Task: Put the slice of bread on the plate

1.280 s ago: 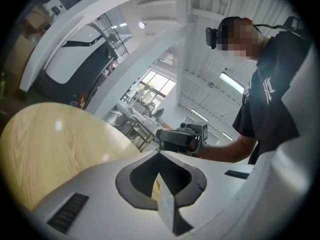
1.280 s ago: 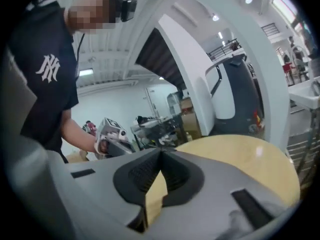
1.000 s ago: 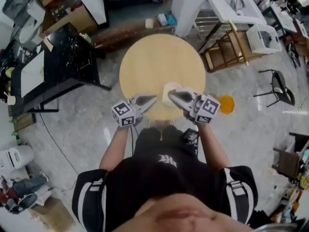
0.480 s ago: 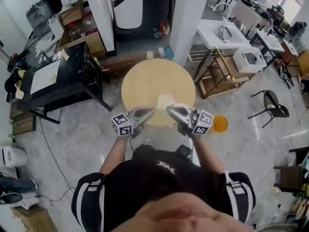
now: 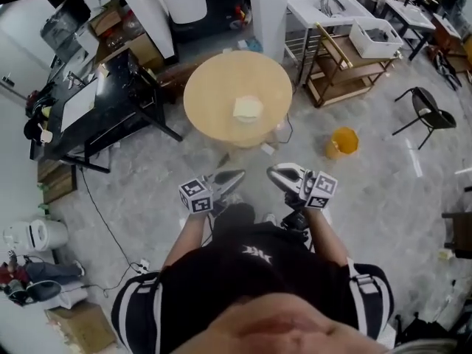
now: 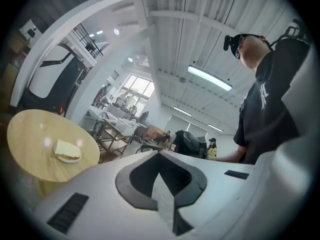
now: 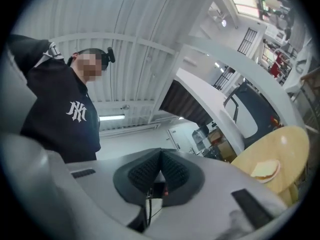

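A pale slice of bread point(image 5: 248, 108) lies on a small white plate point(image 5: 248, 119) near the middle of the round wooden table point(image 5: 210, 98). The left gripper view shows the bread point(image 6: 66, 148) far off at its left, and the right gripper view has the bread point(image 7: 265, 169) at its right edge. My left gripper point(image 5: 237, 175) and right gripper point(image 5: 273, 171) hang over the grey floor, well short of the table and close to my body. Both are shut with nothing between their jaws.
A black desk point(image 5: 96, 109) stands left of the table and a white pillar point(image 5: 267, 6) behind it. A wooden rack point(image 5: 339, 68), an orange bucket point(image 5: 343, 140) and a chair point(image 5: 428, 109) are at the right. A cable point(image 5: 96, 205) trails across the floor.
Both grippers have pulled back from the table's near edge to over the floor, as the person stepped away. The bread has stayed on the plate.
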`<state>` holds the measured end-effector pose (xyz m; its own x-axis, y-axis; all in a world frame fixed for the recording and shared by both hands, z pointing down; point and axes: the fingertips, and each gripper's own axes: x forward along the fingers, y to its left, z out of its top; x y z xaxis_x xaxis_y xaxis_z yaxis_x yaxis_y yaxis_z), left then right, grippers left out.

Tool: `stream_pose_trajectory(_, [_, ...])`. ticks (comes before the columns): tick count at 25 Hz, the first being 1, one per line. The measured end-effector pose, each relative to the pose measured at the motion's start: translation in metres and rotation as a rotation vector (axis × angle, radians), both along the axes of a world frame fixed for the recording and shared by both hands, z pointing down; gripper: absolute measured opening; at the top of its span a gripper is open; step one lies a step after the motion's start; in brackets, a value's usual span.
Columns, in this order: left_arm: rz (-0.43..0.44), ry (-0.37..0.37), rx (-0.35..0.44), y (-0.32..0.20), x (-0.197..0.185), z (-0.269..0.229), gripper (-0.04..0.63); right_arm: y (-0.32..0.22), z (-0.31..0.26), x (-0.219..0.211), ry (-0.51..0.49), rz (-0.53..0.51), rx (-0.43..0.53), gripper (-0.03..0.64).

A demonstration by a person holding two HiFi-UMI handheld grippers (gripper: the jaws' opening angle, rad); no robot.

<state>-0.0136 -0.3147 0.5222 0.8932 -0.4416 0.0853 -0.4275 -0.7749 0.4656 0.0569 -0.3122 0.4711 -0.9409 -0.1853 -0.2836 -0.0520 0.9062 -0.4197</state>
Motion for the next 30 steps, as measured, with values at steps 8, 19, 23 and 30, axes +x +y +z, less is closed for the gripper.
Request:
stream_pose_trajectory(8, [0.084, 0.034, 0.135, 0.042, 0.013, -0.037, 0.002, 0.060, -0.022, 0.009, 0.098, 0.057, 0.097, -0.003])
stream_pose_trajectory(19, [0.063, 0.122, -0.001, 0.154, -0.017, 0.008, 0.002, 0.136, -0.021, -0.009, 0.095, 0.112, 0.022, -0.005])
stream_pose_trajectory(23, [0.063, 0.119, -0.005, 0.177, -0.026, -0.004, 0.002, 0.147, -0.021, -0.001, 0.110, 0.121, 0.010, -0.005])
stream_pose_trajectory(30, [0.056, 0.051, 0.101, 0.162, -0.033, -0.023, 0.002, 0.153, -0.029, 0.010, 0.152, 0.167, 0.089, -0.005])
